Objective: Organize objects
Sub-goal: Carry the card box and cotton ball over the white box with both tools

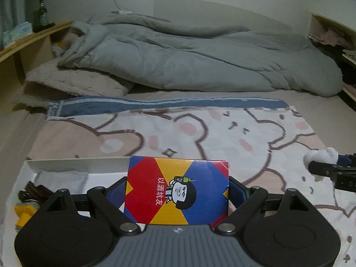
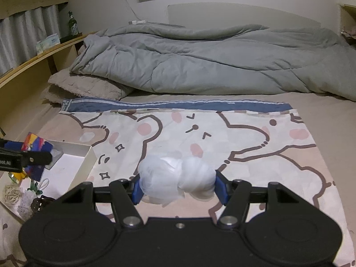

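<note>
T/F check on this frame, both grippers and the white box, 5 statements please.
1. The left gripper holds a colourful card box. True.
2. The right gripper is empty. False: its pads clamp a white plastic bundle.
3. The white box sits at the left edge of the bear-print cloth. True.
4. The white box holds nothing. False: rubber bands and other small items lie in it.
5. The grey duvet covers the bear-print cloth. False: it is bunched up behind the cloth.
</note>
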Demonstrator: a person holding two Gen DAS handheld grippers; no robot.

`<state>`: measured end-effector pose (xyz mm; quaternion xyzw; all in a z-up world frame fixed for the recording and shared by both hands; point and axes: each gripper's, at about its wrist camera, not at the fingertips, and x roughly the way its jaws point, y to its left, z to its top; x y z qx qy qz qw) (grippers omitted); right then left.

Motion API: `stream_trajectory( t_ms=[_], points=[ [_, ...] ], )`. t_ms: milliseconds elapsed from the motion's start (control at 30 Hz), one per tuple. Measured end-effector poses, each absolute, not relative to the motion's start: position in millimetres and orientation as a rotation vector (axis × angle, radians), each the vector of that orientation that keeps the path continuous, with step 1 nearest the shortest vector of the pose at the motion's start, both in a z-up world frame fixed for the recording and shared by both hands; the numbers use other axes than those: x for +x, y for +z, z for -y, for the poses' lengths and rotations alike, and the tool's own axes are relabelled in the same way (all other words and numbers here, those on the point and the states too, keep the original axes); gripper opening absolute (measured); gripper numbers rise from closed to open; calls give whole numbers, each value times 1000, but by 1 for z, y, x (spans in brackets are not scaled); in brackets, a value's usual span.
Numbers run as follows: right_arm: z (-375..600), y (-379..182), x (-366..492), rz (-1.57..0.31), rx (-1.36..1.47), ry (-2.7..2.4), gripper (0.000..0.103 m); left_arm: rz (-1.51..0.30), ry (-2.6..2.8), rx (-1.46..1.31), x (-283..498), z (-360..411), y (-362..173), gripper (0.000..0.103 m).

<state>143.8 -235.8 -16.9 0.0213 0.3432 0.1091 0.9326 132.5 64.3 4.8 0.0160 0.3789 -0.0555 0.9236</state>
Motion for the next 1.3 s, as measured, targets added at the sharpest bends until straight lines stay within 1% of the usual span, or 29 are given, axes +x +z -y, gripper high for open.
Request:
stream_trajectory(
  t_ms=[333,700,967,1133,1300],
  points=[
    [196,-19,159,-693,51,307,63,-717,-48,-7,140,-128,2,90],
    [125,-21,181,-685,-26,441,63,-797,-30,-67,172,-173,-54,90],
    [77,-29,203,-709,3,508,63,-789,-55,-127,190,-179,-84,90],
    [54,-28,214,-709,18,532,63,-871,-40,-102,203,-177,-112,90],
    [38,-27,222,-711,23,545,63,-952,-22,-61,207,-180,-128,90]
  ],
)
